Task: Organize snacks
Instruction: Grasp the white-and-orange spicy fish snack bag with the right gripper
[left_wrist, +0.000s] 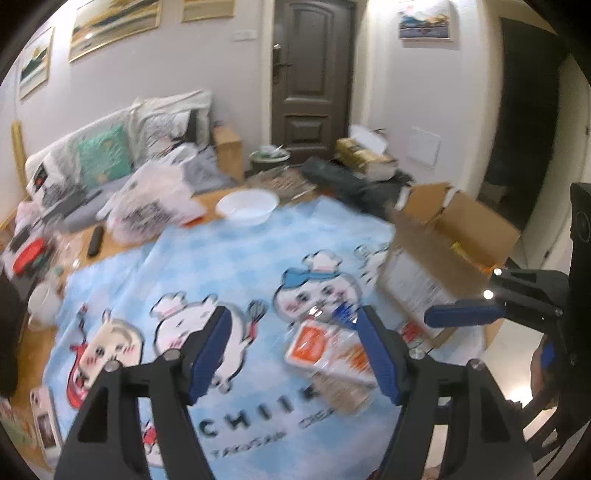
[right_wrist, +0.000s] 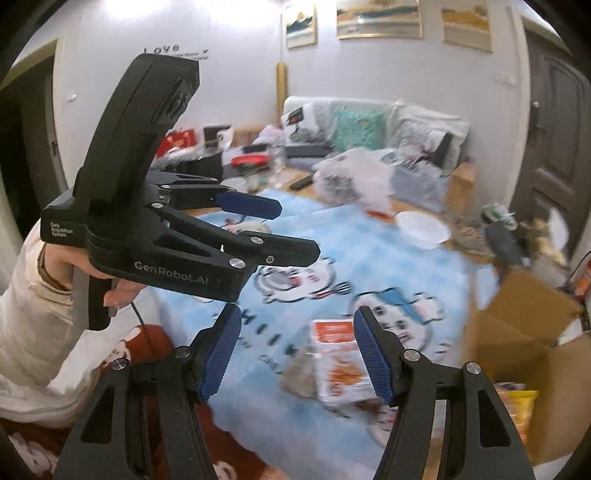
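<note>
An orange and white snack packet (left_wrist: 317, 350) lies on the blue cartoon tablecloth (left_wrist: 236, 266), on top of a grey-brown packet (left_wrist: 343, 395). My left gripper (left_wrist: 291, 343) is open and empty above the cloth, the packet just inside its right finger. The same snack packet (right_wrist: 338, 354) shows in the right wrist view between the fingers of my open, empty right gripper (right_wrist: 295, 347), which hovers above it. The left gripper (right_wrist: 280, 225) is in view at the left there. An open cardboard box (left_wrist: 443, 243) stands at the table's right edge, with yellow snack bags (right_wrist: 517, 406) inside.
A white bowl (left_wrist: 247, 205) and a full plastic bag (left_wrist: 155, 203) sit at the far side of the table. A remote (left_wrist: 95, 240), a phone (left_wrist: 44, 417) and clutter lie at the left. A sofa with cushions (left_wrist: 103, 155) is behind.
</note>
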